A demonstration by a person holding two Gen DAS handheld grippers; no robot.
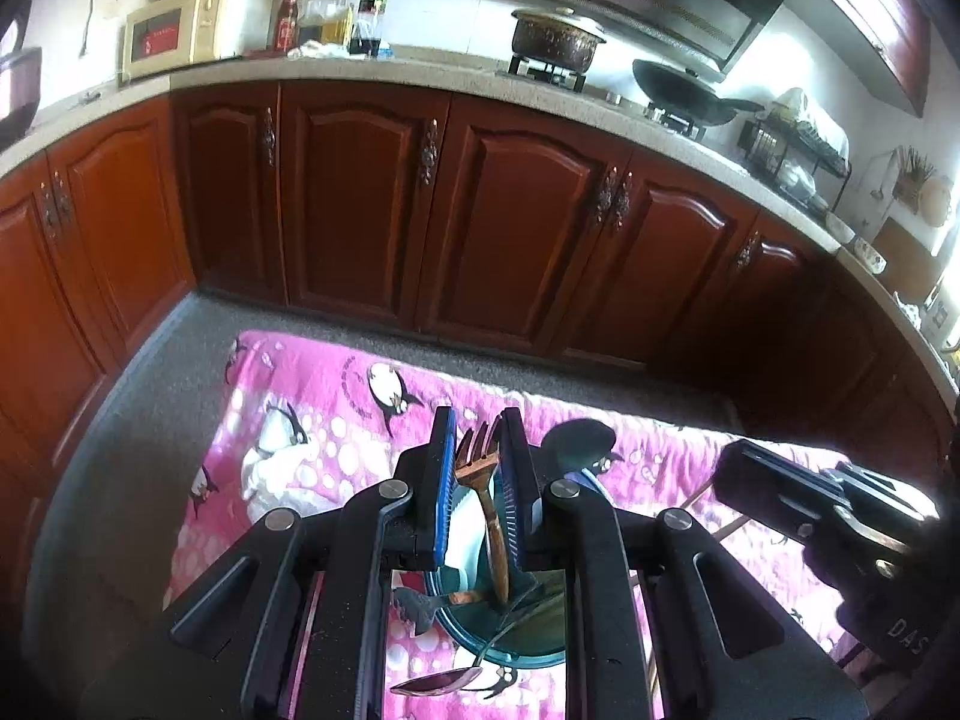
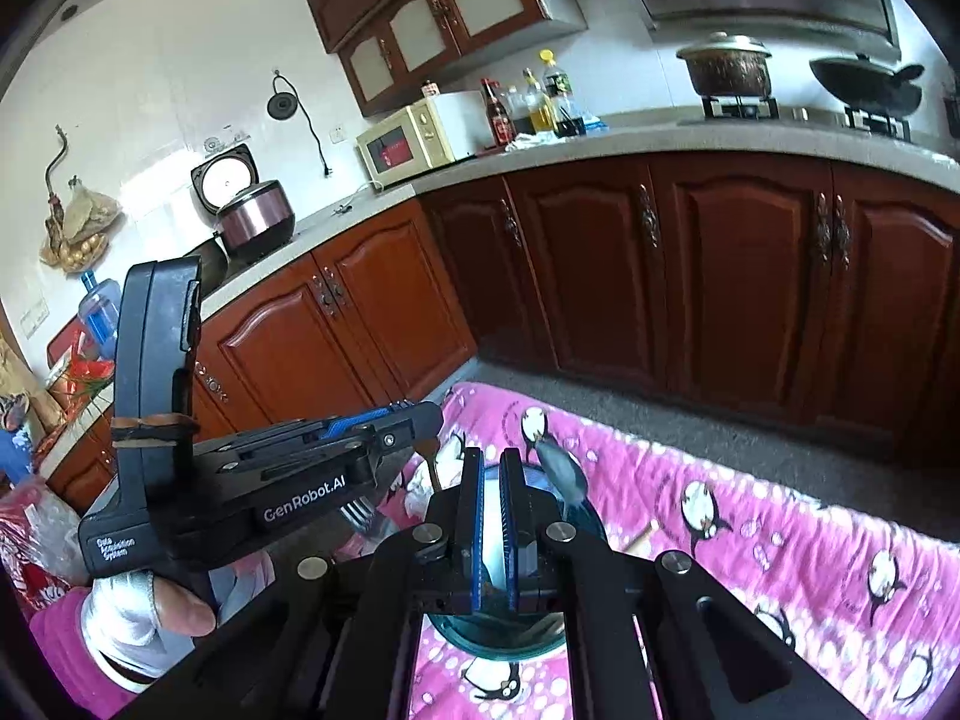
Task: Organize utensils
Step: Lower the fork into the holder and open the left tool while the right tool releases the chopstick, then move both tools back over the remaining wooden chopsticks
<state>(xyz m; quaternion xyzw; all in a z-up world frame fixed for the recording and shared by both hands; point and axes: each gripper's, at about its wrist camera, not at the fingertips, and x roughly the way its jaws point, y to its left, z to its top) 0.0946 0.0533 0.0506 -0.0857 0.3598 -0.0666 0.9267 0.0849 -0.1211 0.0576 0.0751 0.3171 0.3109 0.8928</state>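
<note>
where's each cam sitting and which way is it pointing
Left wrist view: sits on the left gripper, looking forward and down past its jaws, which hold a wooden fork, over the pink penguin cloth toward the cabinets; the right gripper shows at the right edge.
Right wrist view: sits on the right gripper, jaws nearly shut, aimed down at a teal bowl; the left gripper and gloved left hand show at left.
Shared: cloth, bowl, microwave, stove pots.

Left gripper (image 2: 429, 420) body: white print "GenRobot.AI"; small label near its handle reads "Data Acquisition System". Right gripper (image 1: 729, 471) body: partial "DAS".
</note>
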